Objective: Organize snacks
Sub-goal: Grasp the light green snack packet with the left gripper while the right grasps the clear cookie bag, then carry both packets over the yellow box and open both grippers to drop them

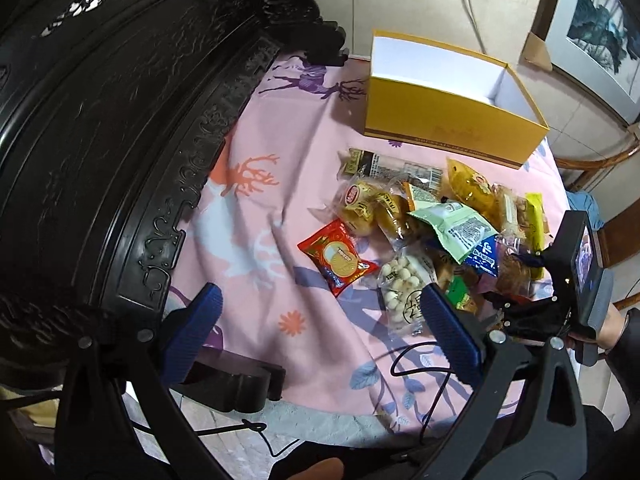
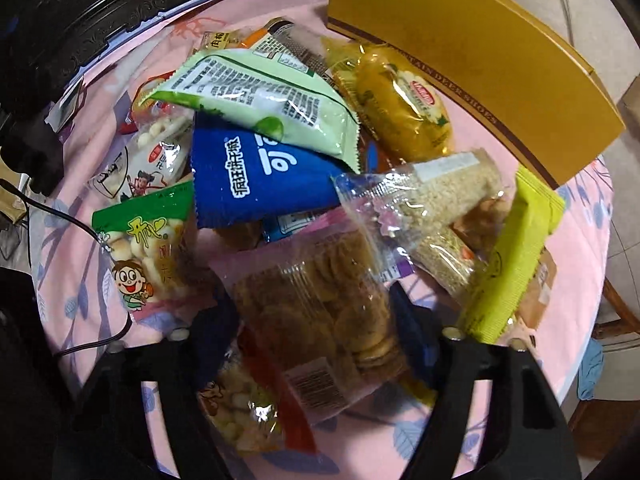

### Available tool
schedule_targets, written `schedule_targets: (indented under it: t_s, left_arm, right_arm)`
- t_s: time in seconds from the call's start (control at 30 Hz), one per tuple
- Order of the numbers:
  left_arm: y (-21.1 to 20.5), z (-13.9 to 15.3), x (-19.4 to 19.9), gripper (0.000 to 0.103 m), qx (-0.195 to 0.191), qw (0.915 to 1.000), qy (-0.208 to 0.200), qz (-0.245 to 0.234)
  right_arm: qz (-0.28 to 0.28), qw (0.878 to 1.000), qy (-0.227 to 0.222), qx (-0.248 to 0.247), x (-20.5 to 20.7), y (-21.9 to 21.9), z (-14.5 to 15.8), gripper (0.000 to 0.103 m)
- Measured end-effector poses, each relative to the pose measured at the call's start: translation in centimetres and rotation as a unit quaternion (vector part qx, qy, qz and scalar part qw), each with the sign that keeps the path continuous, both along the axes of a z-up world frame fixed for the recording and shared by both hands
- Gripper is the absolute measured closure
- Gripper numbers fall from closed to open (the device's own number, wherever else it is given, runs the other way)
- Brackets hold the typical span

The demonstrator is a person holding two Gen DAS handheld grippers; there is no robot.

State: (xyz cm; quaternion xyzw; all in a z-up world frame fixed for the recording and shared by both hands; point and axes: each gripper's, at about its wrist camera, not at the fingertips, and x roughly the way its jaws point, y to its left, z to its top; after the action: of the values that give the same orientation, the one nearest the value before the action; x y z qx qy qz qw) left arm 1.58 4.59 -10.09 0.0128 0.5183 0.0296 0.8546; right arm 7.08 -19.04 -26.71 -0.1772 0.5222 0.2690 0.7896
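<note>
A pink deer-print cloth point(image 1: 280, 184) carries a yellow box point(image 1: 448, 128) and a snack pile point(image 1: 420, 224).

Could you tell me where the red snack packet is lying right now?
In the left wrist view, the red snack packet lies on the pink cloth at the pile's left edge, beside the bag of white balls.

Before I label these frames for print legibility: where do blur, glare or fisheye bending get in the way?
Left wrist view: pink cloth smeared, yellow box edges bowed. Right wrist view: glare on the clear biscuit pack, lime packet blurred, corners dark.
</note>
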Motion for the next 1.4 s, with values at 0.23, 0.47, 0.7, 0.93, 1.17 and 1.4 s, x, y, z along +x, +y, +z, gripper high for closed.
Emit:
schedule_targets:
  t_s: [0.23, 0.47, 0.7, 0.93, 1.17, 1.4]
  left_arm:
    - [-1.9, -2.4, 2.6, 0.002, -0.061, 0.9975, 0.003, -0.034]
    - [-6.1, -7.1, 7.2, 0.002, -0.149, 0.9842, 0.045, -0.084]
    - [-10.3, -9.2, 8.1, 0.003, -0.111, 0.98, 0.05, -0.157]
    - [-12.4, -13.1, 10.2, 0.038, -0.094, 0.9746, 0.099, -0.177]
    - [-12.5, -14.2, 11.5, 0.056, -0.125, 0.9709, 0.112, -0.171]
    - [-10.9, -12.4, 10.0, 0.079, -0.152, 0.9684, 0.072, -0.184]
  right_arm:
    - [-0.056, 0.997, 0.0, 0.061, -1.2, -2.5, 2.6, 0.046]
    - [-0.161, 0.976, -0.017, 0.145, -3.4, -6.4, 5.6, 0.046]
    - [-0.236, 0.953, -0.002, 0.189, -4.8, -8.5, 5.8, 0.046]
    - [-0.247, 0.946, 0.001, 0.211, -5.1, -8.3, 5.6, 0.046]
    - [-0.252, 0.944, -0.002, 0.215, -4.7, -8.5, 6.0, 0.046]
    - [-0.255, 0.942, -0.005, 0.22, -4.9, -8.5, 6.4, 0.046]
